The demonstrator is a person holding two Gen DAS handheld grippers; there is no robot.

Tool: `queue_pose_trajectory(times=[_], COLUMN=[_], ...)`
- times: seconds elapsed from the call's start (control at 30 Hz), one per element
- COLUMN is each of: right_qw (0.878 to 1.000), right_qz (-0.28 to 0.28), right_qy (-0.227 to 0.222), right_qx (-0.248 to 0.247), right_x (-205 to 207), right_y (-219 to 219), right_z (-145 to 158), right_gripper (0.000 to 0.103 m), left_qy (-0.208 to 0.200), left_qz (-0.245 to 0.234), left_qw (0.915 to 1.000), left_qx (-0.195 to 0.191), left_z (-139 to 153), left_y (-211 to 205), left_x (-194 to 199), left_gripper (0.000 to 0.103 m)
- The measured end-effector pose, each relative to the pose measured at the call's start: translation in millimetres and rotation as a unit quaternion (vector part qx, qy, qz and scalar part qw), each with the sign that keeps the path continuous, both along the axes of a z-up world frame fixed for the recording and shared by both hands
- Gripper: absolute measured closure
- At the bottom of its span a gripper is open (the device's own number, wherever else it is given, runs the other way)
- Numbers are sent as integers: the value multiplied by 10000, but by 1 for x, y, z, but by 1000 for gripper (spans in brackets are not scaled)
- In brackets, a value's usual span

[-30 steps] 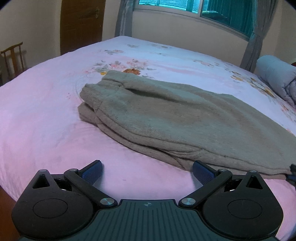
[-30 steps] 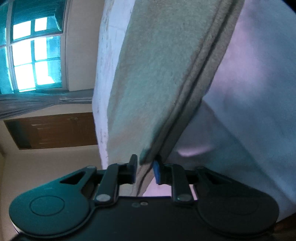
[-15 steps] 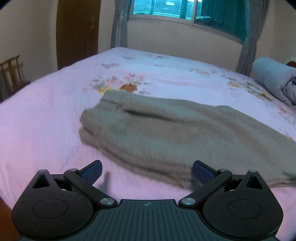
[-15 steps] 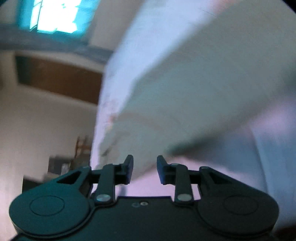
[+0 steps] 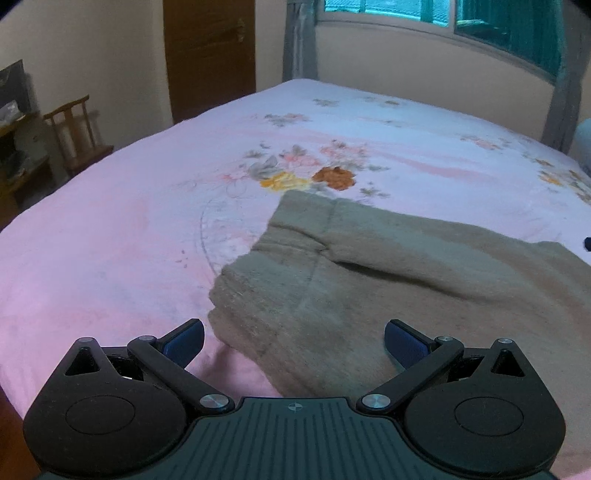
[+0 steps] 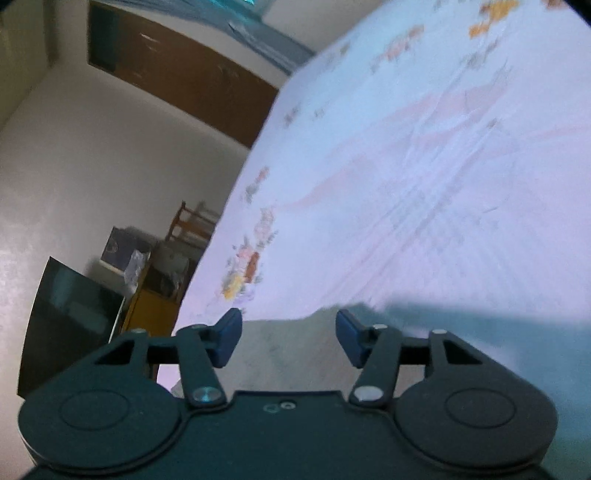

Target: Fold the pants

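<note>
The grey-brown fleece pants [image 5: 369, 280] lie folded lengthwise on the pink floral bed [image 5: 110, 236], with one end at the middle and the rest running off to the right. My left gripper [image 5: 293, 341] is open and empty, low over the near edge of that end. My right gripper [image 6: 287, 341] is open and empty. A blurred patch of the pants [image 6: 295, 354] shows between and below its fingers, with the bed sheet [image 6: 424, 184] beyond.
A wooden chair [image 5: 75, 134] and a dark cabinet stand left of the bed. A brown door [image 5: 208, 55] and a curtained window [image 5: 443, 22] are behind it. A rolled grey quilt shows at the far right edge. The right wrist view is tilted and motion-blurred.
My right gripper let go of the pants edge, opened wide and swung over toward the bed. My left gripper, still open, moved closer to the left end of the pants.
</note>
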State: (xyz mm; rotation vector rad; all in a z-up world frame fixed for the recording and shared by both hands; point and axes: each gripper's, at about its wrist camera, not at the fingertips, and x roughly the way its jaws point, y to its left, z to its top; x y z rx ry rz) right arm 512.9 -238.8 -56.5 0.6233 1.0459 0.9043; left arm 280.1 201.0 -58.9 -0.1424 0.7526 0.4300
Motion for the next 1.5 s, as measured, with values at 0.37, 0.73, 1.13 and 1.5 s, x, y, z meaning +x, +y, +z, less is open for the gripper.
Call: queue_pose_trajectory(times=[0.37, 0.73, 1.13, 1.5], right_qw=[9952, 9929, 9758, 9810], right_qz=[949, 1189, 1404, 481], right_qy=[161, 30, -1335, -983], right_qx=[-170, -80, -1019, -1601], right_x=[10, 0, -24, -3], right_y=[-1, 12, 65, 67], right_z=[-20, -13, 21, -25], right_gripper=[75, 74, 103, 103], left_qy=[-53, -117, -146, -176], left_qz=[283, 373, 365, 292], left_qw=[9992, 9987, 9986, 9986], left_qx=[-270, -328, -368, -408], left_z=[-22, -26, -26, -29], left_y=[3, 3, 5, 8], left_x=[-9, -13, -12, -13], left_gripper=[0, 0, 0, 0])
